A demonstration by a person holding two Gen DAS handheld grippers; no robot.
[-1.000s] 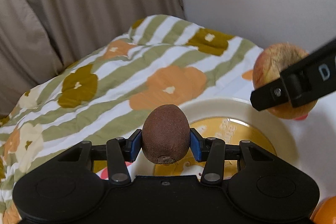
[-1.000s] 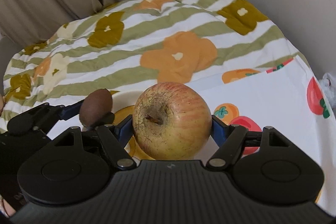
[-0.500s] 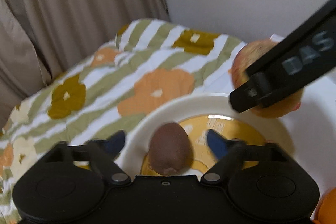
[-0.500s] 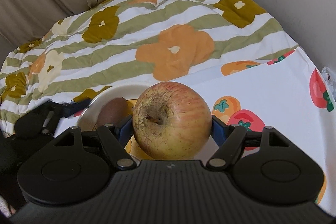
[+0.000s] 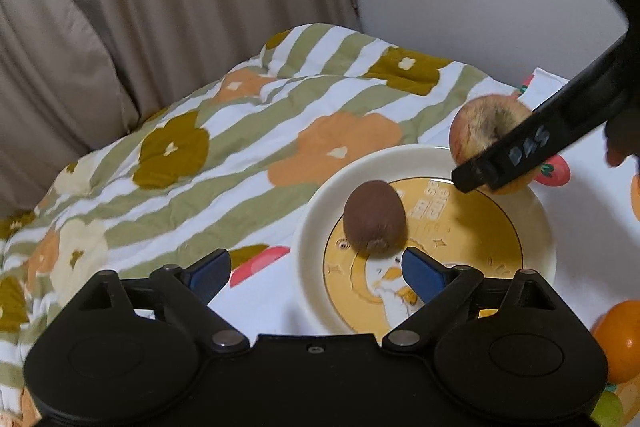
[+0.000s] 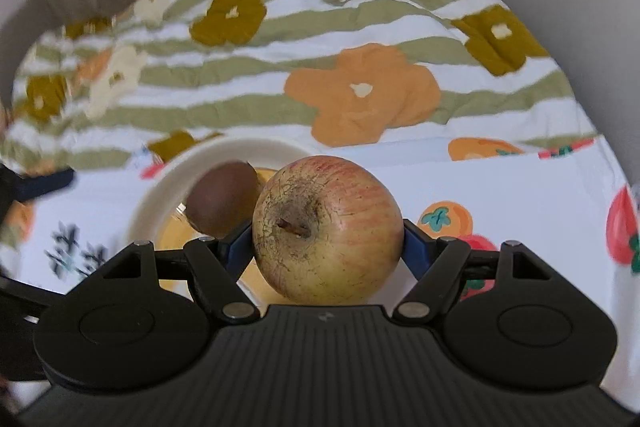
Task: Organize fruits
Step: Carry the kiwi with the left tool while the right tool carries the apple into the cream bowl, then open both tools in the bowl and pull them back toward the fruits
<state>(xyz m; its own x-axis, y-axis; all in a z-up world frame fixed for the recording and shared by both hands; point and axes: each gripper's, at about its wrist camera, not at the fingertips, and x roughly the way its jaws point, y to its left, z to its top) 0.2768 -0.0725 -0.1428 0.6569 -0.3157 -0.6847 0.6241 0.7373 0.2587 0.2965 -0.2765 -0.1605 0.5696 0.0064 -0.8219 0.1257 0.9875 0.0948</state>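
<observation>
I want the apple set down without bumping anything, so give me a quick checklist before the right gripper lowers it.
1. Apple clamped in right gripper: ok.
2. Kiwi resting on plate: ok.
3. Left gripper open, off the kiwi: ok.
4. Bare plate space right of kiwi: ok.
5. Apple above the plate's far rim, not centred: not ok.
6. Apple's height above plate: cannot tell.

Kiwi (image 5: 374, 221) showing dull brown. Apple (image 6: 328, 229) showing yellow-green w/ red streaks, brown russet round the stem. Plate (image 5: 316, 195) showing cream rim, yellow centre w/ cartoon print. Orange (image 5: 618, 341) glowing bright orange. Quilt (image 5: 240, 131) showing white & olive stripes w/ orange, mustard, cream flowers. White cloth (image 6: 520, 195) carrying red/orange fruit print. Curtain (image 5: 160, 7) showing taupe. Both tools: black, blue pads (image 5: 424, 273).
</observation>
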